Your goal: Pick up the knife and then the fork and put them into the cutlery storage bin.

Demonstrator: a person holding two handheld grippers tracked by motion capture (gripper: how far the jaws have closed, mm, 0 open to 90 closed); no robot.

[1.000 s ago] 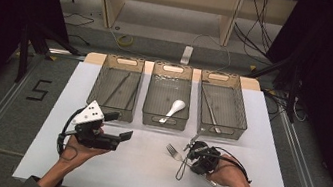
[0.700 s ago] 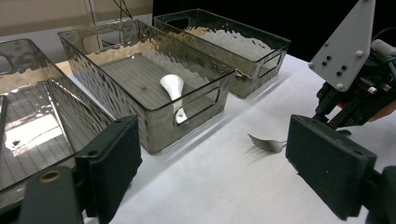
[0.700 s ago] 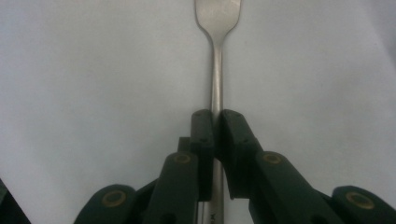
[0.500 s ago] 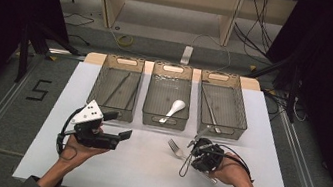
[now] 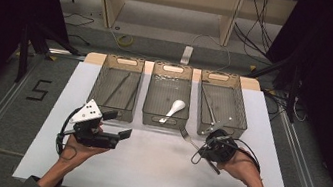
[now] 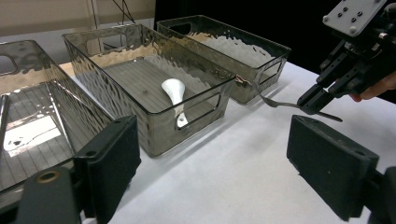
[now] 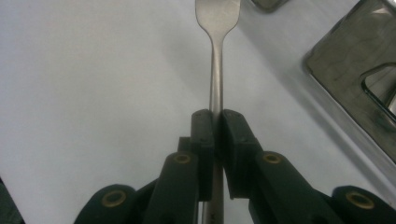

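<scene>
Right gripper (image 7: 212,126) carrying a slim silver metal fork (image 7: 216,70) toward three clear ribbed plastic bins.

Its jaws clamp the handle mid-length, probably for balance, the tines lifted just before the middle bin (image 5: 164,122), which holds a white spoon (image 5: 174,109); the left gripper (image 6: 233,163) idles with jaws spread.

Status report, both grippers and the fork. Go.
Right gripper shut on fork, near right bin. Left gripper open, empty. Spoon in middle bin.
</scene>
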